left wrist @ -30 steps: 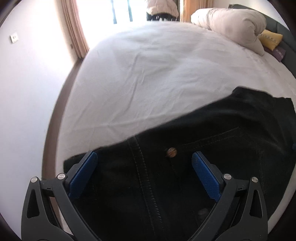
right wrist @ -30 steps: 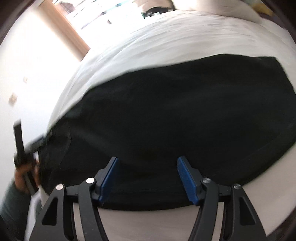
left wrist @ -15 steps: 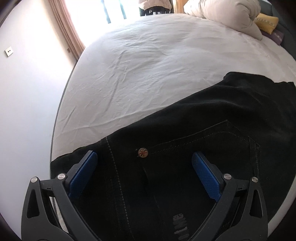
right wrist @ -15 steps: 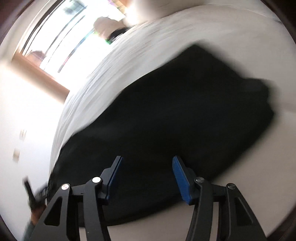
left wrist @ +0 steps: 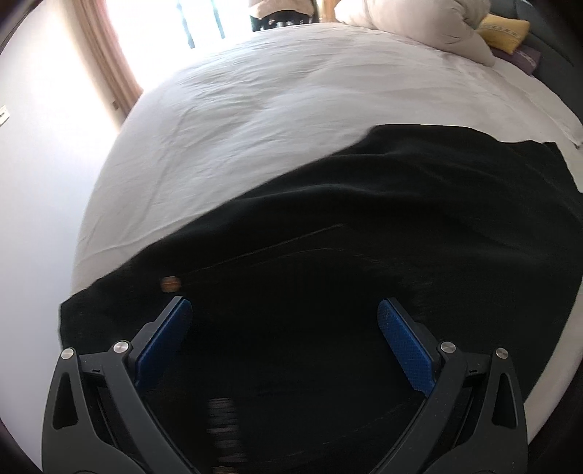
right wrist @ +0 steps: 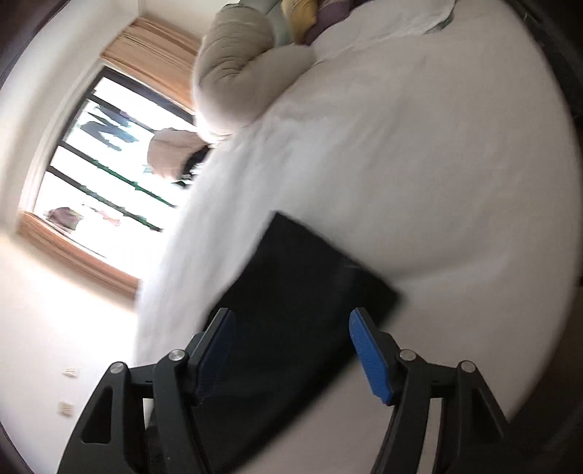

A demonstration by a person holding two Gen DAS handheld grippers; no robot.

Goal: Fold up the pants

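Observation:
Black pants point(left wrist: 364, 226) lie flat on the white bed point(left wrist: 291, 91), with a copper rivet point(left wrist: 170, 283) near their left end. My left gripper point(left wrist: 284, 306) hovers open over the waist part, its blue pads point(left wrist: 404, 346) wide apart and not pressing the cloth. In the right wrist view the far end of the pants point(right wrist: 302, 291) shows as a dark corner on the sheet. My right gripper point(right wrist: 289, 321) is over that end, rolled to one side, jaws opening, with the cloth below and between the pads but not pinched.
A rolled beige duvet point(left wrist: 411, 25) and a yellow pillow point(left wrist: 504, 31) lie at the head of the bed. A window with brown curtains point(right wrist: 145, 40) and a white wall point(left wrist: 43, 164) lie beyond the bed's edge.
The left gripper slid to the right along the waistband, so the rivet now sits at its left pad. The right gripper swung to the pants' far end and rolled sideways.

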